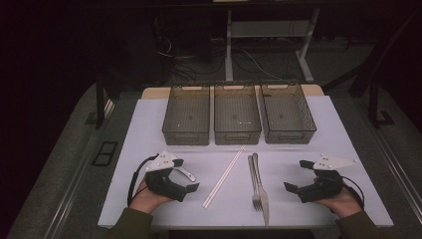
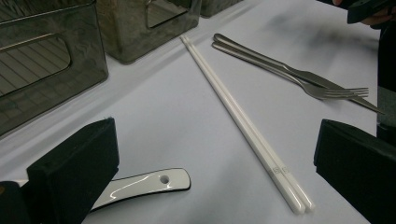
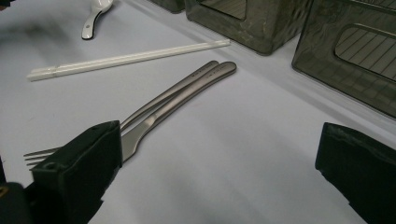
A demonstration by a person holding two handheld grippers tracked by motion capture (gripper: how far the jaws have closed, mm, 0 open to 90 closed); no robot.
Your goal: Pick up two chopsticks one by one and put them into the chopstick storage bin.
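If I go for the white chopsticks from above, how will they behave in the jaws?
The white chopsticks look stiff, thin and glossy, so probably slippery against the pads. They lie flat and touching as a pair; pinching may split them or let one roll away. They seem light, so a nudge from the left gripper could skid them.

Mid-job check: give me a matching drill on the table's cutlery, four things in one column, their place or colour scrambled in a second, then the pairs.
Things:
1. chopsticks
2. fork
3. spoon
4. left tool

Places or colours:
A. steel, lying beside the knife
B. jaws open, by the spoon
C. white pair, lying slantwise at mid-table
D. white handle with a hole, next to the left tool

Pairs: 1-C, 2-A, 3-D, 4-B
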